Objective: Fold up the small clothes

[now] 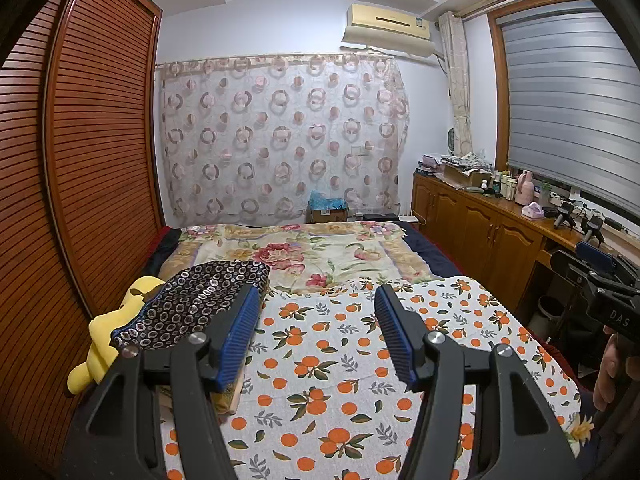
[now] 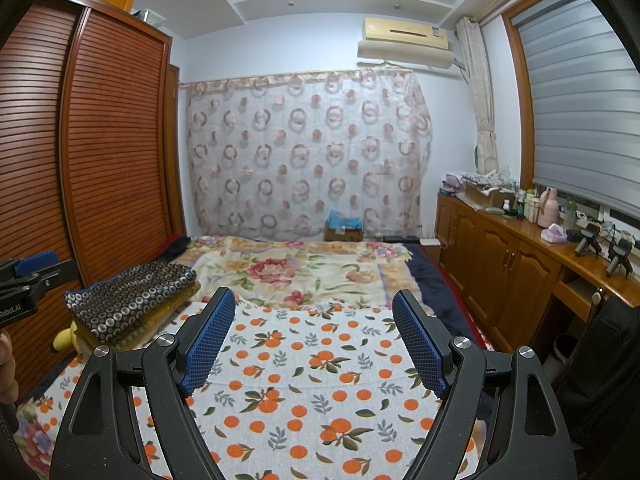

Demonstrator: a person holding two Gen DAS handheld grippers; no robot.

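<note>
Orange-print cloth [image 1: 328,360] beneath left gripper [image 1: 316,332], right gripper [image 2: 316,340], jaws apart, empty

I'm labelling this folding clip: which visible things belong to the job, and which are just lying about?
Job:
- dark folded cloth with ring print
- orange-print white sheet
- left tongs, right tongs, both open

Lying about:
- yellow plush toy
- pink flask

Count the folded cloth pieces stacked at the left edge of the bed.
2 visible: a dark ring-patterned piece on top and a mustard-yellow piece directly under it, beside the yellow plush toy. More may be hidden beneath.
</note>
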